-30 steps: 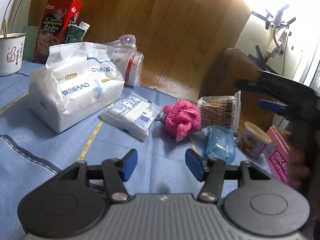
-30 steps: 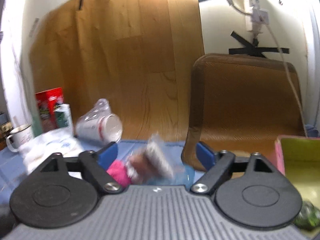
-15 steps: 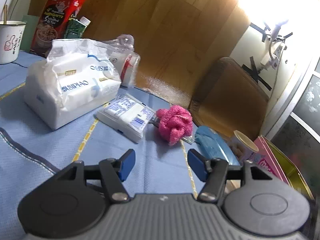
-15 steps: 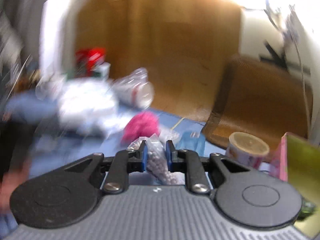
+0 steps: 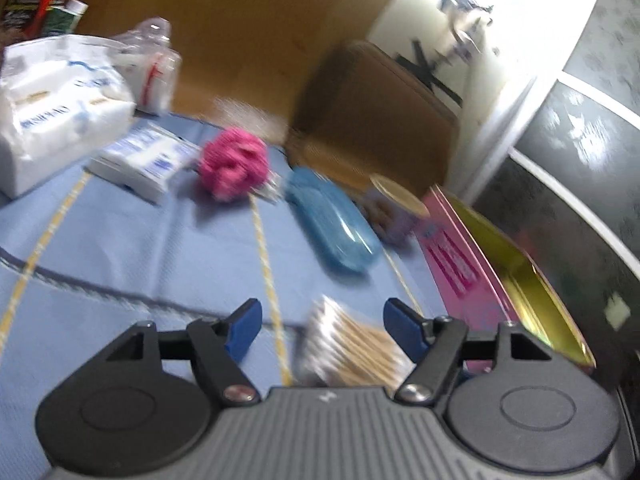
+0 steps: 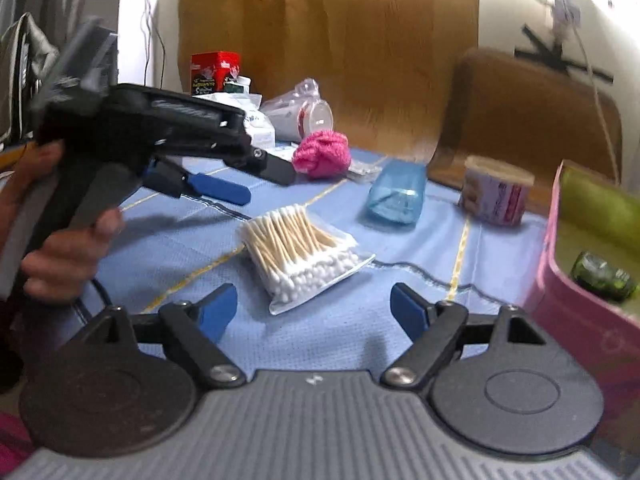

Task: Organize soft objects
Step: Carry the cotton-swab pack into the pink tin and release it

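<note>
Blue cloth with yellow stitched lines covers the table [image 6: 328, 332] we work at, with a wood-grain panel and a brown chair back behind it. We see the bag of cotton swabs [image 6: 301, 249] lying flat on the cloth just ahead of our right gripper [image 6: 314, 311], whose jaws are opening wide with nothing pressed between the blue pads; the bag lies free in front of them. Our left gripper [image 5: 322, 329] points toward the same bag [image 5: 352, 350], which shows blurred between its jaws without the pads touching it; these jaws are opening too. Beyond the swabs lie a blue case [image 6: 394, 192], a pink knitted ball [image 6: 322, 153] and a small printed cup [image 6: 497, 189]. Farther left are a flat white packet [image 5: 142, 159] and a large tissue pack [image 5: 60, 108]. To the right stands an open pink tin [image 6: 576, 300] with a green bottle [image 6: 602, 276] inside.
</note>
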The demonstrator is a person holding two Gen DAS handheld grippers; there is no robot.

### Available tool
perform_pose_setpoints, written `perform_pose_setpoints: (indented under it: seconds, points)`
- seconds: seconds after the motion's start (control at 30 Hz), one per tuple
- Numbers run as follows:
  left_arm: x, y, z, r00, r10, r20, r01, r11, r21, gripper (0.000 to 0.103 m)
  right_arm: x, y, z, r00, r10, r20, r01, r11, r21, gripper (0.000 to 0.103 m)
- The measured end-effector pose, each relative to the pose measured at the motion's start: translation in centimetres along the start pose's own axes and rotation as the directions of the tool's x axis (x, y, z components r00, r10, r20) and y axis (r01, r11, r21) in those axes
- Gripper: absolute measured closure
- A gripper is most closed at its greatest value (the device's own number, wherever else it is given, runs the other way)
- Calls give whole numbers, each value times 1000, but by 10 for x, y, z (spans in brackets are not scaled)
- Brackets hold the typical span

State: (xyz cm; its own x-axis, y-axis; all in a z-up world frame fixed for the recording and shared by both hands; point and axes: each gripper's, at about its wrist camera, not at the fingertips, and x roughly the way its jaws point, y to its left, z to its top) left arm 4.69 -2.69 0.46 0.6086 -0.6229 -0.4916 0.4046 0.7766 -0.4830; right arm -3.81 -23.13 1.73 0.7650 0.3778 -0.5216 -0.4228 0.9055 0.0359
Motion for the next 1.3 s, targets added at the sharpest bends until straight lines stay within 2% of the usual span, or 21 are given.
perform_pose_setpoints:
  seconds: [0.03,0.07,0.1,0.13,0.17,0.23,0.33,0.47,0.53,0.63,0.73,0.77,0.8,0.83,0.87,0.9,1.0,1.07,1.17,1.3]
  points:
    - [4,-4,-4,1000,3,-28,-3,1000,9,43,5,-1,1,1000,12,-12,-12,1000,13,28]
    - [8,-8,-9,999,8,-51,-7,1000,19,53,8,-2,0,999,28,-22,-27,999,25,44]
    - [8,-13,-11,999,20,-41,-19,999,39,54,10,-3,0,999,38,-18,-37,999,38,48]
    - [8,-18,-12,998,35,-42,-33,998,56,54,11,-3,0,999,35,-13,-35,998,48,63]
    - [8,-23,-11,998,44,-42,-41,997,60,55,11,-3,1,999,32,-12,-32,998,55,69]
    - [2,-31,-4,999,13,-31,-11,998,60,55,7,-5,3,1000,18,-1,-18,997,74,70]
    - [-2,-59,11,999,-51,7,49,992,117,55,-19,-14,3,996,-25,91,18,997,71,70]
    - [13,-116,26,990,-137,12,130,962,240,54,-52,-33,8,966,-148,211,125,985,117,70]
    - [30,-142,29,985,-170,-19,168,943,288,54,-67,-47,6,943,-229,243,195,969,154,70]
    - [61,-178,27,978,-198,-73,211,914,347,53,-78,-71,0,912,-334,238,288,935,206,70]
    - [90,-207,19,965,-221,-144,259,894,364,44,-84,-98,-8,880,-432,196,377,888,263,70]
    - [97,-215,17,962,-224,-158,269,886,377,44,-85,-105,-11,856,-483,182,428,862,273,70]
    - [103,-223,12,964,-213,-162,261,879,398,44,-84,-111,-14,823,-541,173,488,829,274,70]
    - [106,-229,8,967,-196,-161,247,874,417,44,-83,-116,-17,779,-605,164,553,787,274,69]
    - [108,-232,5,968,-190,-163,243,871,427,44,-84,-122,-20,746,-648,151,597,752,278,67]
    - [107,-232,2,966,-194,-168,249,868,429,44,-85,-129,-23,734,-664,141,610,736,292,67]
    - [101,-226,0,969,-186,-160,238,870,433,44,-92,-143,-32,726,-673,142,600,721,347,67]
    - [97,-218,4,972,-183,-146,228,880,416,44,-94,-147,-35,728,-669,154,588,723,364,67]
    - [88,-205,12,977,-178,-115,209,898,388,40,-92,-137,-35,741,-647,180,563,745,359,67]
    - [70,-177,18,987,-148,-67,162,923,349,40,-86,-124,-24,759,-613,219,537,780,321,64]
